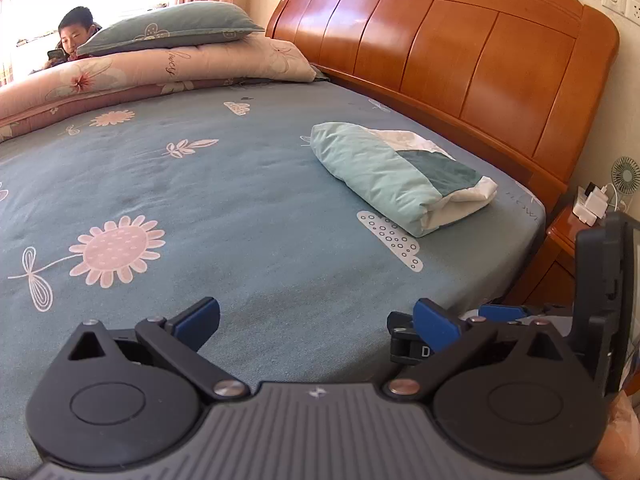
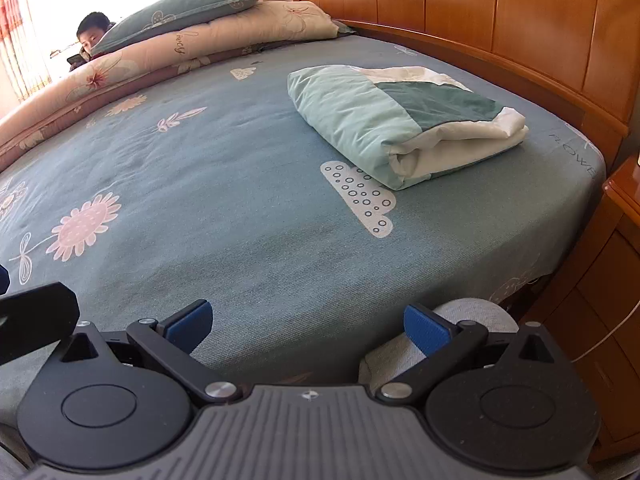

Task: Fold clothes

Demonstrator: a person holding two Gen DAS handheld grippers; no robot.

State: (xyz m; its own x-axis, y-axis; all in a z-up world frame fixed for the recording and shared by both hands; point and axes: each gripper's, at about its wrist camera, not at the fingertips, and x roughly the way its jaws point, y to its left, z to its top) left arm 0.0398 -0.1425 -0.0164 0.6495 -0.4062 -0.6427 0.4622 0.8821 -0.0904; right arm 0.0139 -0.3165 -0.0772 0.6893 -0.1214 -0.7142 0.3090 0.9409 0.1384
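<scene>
On the blue-grey bed sheet (image 1: 248, 200), printed with pink flowers and white clouds, lies one folded garment (image 1: 396, 176) in pale mint, darker green and white. It rests near the wooden headboard (image 1: 460, 52), on the right part of the bed, with its lower corner touching a white cloud print (image 2: 360, 200). At the far side of the bed a folded flowered quilt (image 1: 168, 68) is stacked, and a grey-green pillow (image 1: 168, 28) sits on top of it. Behind this pile a person (image 1: 74, 36) is seen partly, before a bright window with curtains. To the right of the bed stands a wooden nightstand (image 1: 568, 236) with a small fan (image 1: 625, 174) and white chargers.

The left gripper (image 1: 316, 322) is low over the near edge of the sheet, its blue-padded tongs spread wide and holding nothing. The right gripper (image 2: 308, 320) is also spread wide and empty, well apart from the garment.
</scene>
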